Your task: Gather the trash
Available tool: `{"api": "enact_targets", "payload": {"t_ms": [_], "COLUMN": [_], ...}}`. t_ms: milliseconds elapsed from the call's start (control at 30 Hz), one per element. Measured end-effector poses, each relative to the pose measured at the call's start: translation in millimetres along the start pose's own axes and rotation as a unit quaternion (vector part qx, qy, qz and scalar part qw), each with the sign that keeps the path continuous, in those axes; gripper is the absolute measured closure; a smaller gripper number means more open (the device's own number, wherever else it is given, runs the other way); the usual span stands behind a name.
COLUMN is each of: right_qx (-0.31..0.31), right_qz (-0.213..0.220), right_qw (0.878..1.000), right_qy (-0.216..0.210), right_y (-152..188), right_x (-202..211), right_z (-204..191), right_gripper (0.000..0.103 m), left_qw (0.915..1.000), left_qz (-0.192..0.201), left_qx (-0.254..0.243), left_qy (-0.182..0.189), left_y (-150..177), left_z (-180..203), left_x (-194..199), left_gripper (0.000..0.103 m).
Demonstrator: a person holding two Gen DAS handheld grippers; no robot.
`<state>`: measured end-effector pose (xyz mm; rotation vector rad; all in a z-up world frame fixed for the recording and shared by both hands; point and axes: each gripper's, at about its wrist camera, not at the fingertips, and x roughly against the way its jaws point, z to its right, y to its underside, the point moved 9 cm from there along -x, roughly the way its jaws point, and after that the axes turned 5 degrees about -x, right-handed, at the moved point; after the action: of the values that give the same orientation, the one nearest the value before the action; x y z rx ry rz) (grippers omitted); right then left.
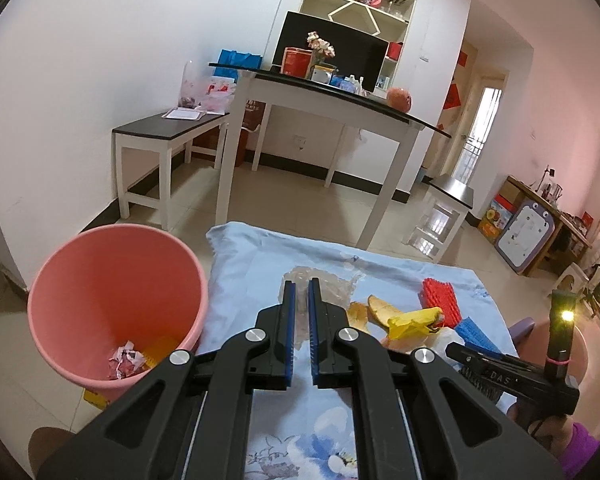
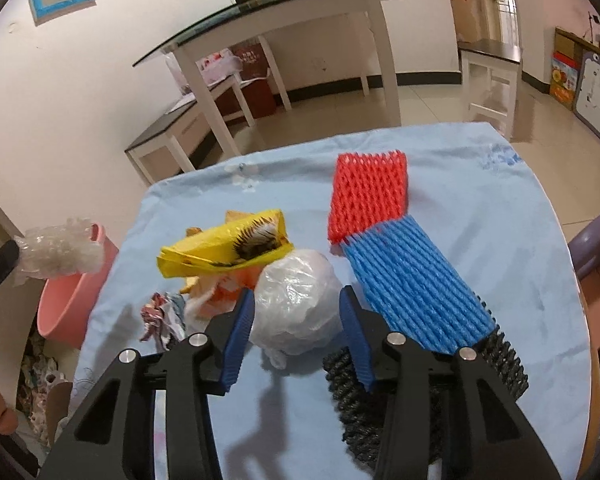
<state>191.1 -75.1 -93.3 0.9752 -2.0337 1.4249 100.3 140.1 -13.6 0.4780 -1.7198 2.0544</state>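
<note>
My left claw [image 1: 302,292] clamped on clear plastic wrap [image 2: 56,254], right claw [image 2: 298,314] straddling white bag ball [image 2: 296,300], half-wide, pads not yet pressing, pink bin [image 1: 116,304] beside bench [image 2: 480,168].

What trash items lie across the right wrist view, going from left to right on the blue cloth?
Crumpled printed paper scrap → folded yellow plastic wrapper → white crumpled plastic bag ball, sitting between the right gripper's blue pads → blue foam fruit net. The red foam net lies farther back, overlapping the blue one.
</note>
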Motion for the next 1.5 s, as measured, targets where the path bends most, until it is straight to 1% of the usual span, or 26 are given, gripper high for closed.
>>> {"api": "enact_targets", "payload": {"t_ms": [33, 67, 167, 233, 467, 633, 767, 833, 1033, 1267, 1367, 1500], "right_qx": [-0.003, -0.006, -0.006, -0.007, 0.008, 0.023, 0.046, 0.059, 0.097, 0.156, 0.169, 0.17], "right_qz": [-0.005, -0.007, -0.004, 0.0, 0.043, 0.062, 0.063, 0.059, 0.039, 0.018, 0.0, -0.025], "right_qw": [1.0, 1.0, 1.0, 1.0, 0.999, 0.996, 0.992, 0.99, 0.98, 0.968, 0.965, 0.963], "right_qy": [0.0, -0.002, -0.003, -0.004, -0.02, -0.061, -0.096, -0.116, -0.168, -0.193, -0.202, -0.208], "right_y": [2, 3, 4, 3, -12, -24, -32, -36, -32, -14, 3, 23], "right_x": [-1, -2, 2, 8, 43, 61, 65, 63, 53, 26, 8, -12], "right_z": [1, 2, 2, 1, -15, -45, -81, -105, -174, -251, -278, -301], "right_gripper": [0.078, 0.081, 0.09, 0.092, 0.093, 0.093, 0.093, 0.093, 0.093, 0.093, 0.093, 0.093], "left_qw": [1.0, 1.0, 1.0, 1.0, 0.9998, 0.9993, 0.9985, 0.9979, 0.9946, 0.9898, 0.9881, 0.9869], "left_qz": [-0.001, -0.001, -0.002, -0.001, 0.014, 0.025, 0.038, 0.044, 0.058, 0.059, 0.054, 0.043], "left_qx": [0.001, 0.002, 0.004, 0.004, 0.015, 0.024, 0.026, 0.027, 0.044, 0.067, 0.07, 0.062], "left_qy": [0.0, 0.0, 0.002, 0.001, -0.003, -0.013, -0.03, -0.039, -0.074, -0.111, -0.126, -0.142], "left_y": [1, 2, 3, 3, 0, -3, -6, -9, -11, -2, 5, 14], "left_z": [-2, -3, -5, -5, -17, -27, -42, -50, -85, -129, -144, -158], "left_x": [0, 0, 0, 0, 7, 14, 24, 29, 45, 56, 56, 49], "left_gripper": [0.097, 0.097, 0.097, 0.097, 0.097, 0.097, 0.097, 0.097, 0.097, 0.097, 0.097, 0.097]}}
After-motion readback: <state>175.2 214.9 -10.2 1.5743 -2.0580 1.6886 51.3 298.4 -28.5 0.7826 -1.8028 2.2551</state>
